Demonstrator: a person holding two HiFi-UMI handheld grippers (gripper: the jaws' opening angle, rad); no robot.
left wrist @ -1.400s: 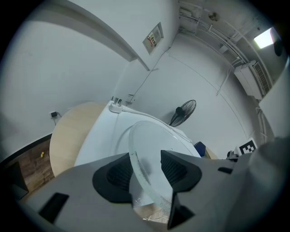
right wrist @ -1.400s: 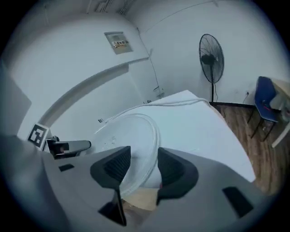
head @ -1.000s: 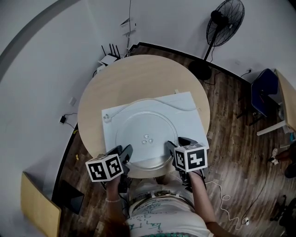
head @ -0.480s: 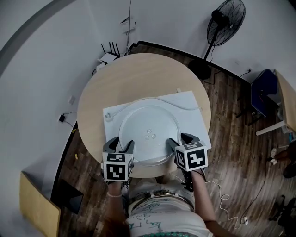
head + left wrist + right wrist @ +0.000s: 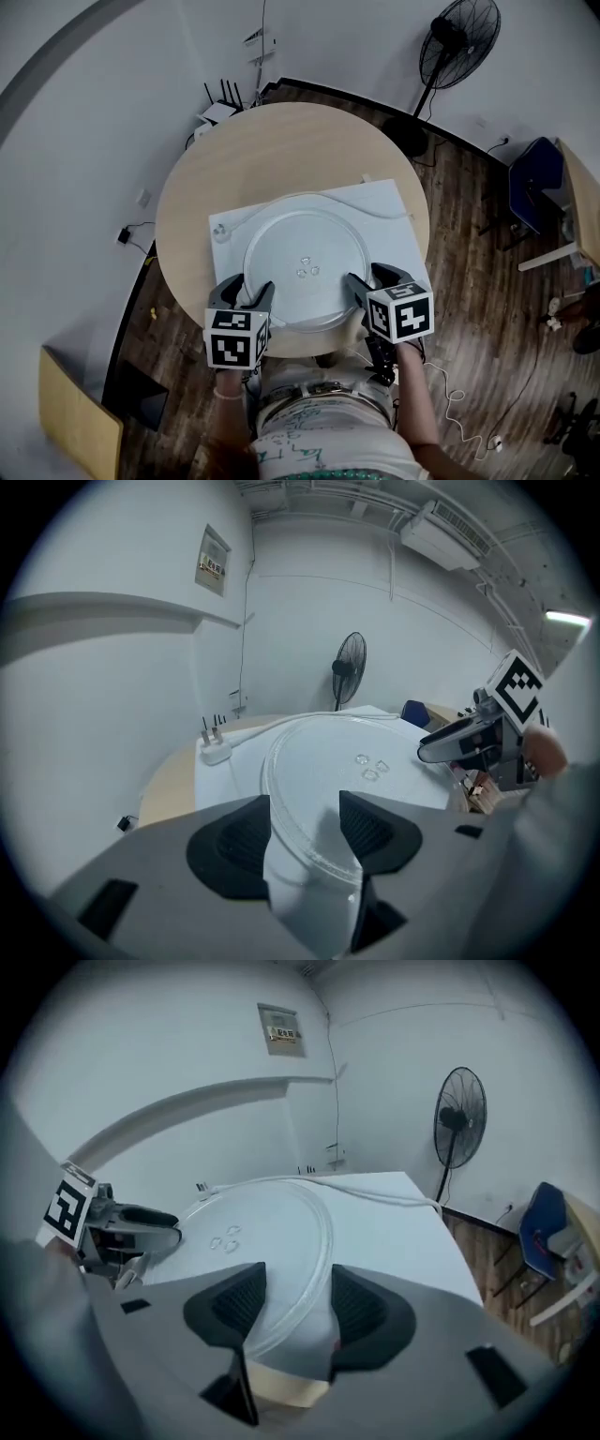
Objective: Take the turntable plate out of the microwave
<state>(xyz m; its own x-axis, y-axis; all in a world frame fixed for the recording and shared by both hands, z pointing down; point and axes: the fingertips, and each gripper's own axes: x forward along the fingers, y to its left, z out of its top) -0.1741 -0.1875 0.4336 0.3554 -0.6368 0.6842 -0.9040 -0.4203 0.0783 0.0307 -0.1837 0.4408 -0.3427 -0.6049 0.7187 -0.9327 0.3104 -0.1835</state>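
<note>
Since a second ago the left gripper (image 5: 246, 292) has rolled upright, so its marker cube now sits square instead of tilted. Its jaws have also spread wider around the near rim of the turntable plate (image 5: 302, 272).

This clear glass plate lies flat on top of the white microwave (image 5: 394, 211), out of the oven, and reaches forward from both grippers. In the left gripper view the plate's rim (image 5: 309, 789) runs between the two black pads. There is a gap on each side, so the jaws stand wide apart and clamp nothing.

The right gripper (image 5: 368, 279) sits at the plate's near right edge, across the glass from the left one. In its own view the rim (image 5: 314, 1241) again passes between the parted pads without being squeezed.

Three small raised lugs (image 5: 306, 272) mark the plate's centre, ahead of and between the grippers. A white power cord (image 5: 375, 214) curves along the microwave top beyond the plate, and its plug (image 5: 218, 234) lies ahead of the left gripper.

The microwave rests on a round wooden table (image 5: 281, 150). A black standing fan (image 5: 455, 47) and a blue chair (image 5: 534, 183) stand on the dark wood floor well beyond the right gripper.
</note>
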